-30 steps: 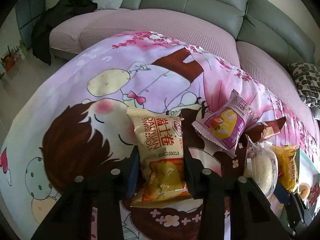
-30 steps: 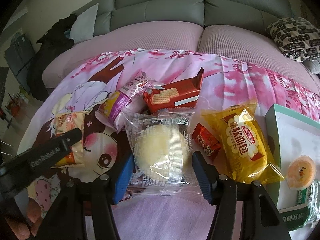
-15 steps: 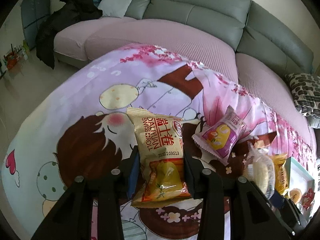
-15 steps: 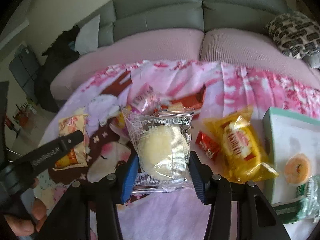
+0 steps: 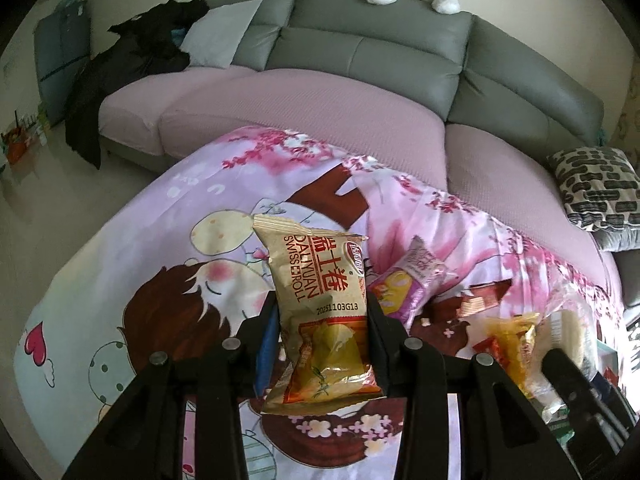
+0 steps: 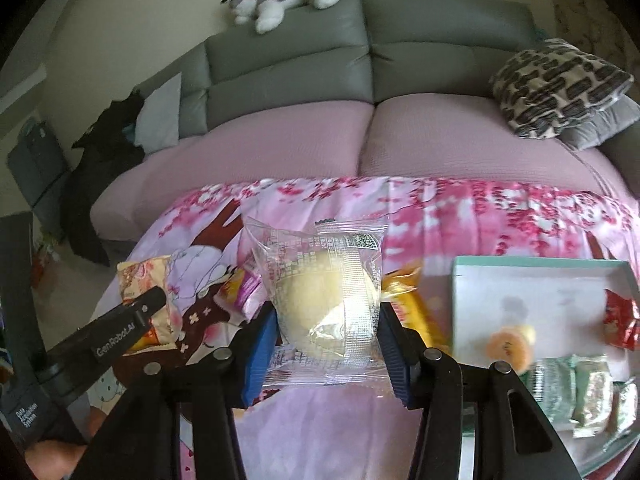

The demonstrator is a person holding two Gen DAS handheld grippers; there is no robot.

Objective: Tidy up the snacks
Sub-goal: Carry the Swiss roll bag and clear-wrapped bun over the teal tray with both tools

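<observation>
Black grippers (image 6: 326, 340), blue pads (ribbed) (image 6: 394, 354)

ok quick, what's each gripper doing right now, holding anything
left gripper: closed on the gold and red foil swiss roll packet.
right gripper: closed on the clear plastic packet with a round pale bun; its jaws have just been closing.
</observation>
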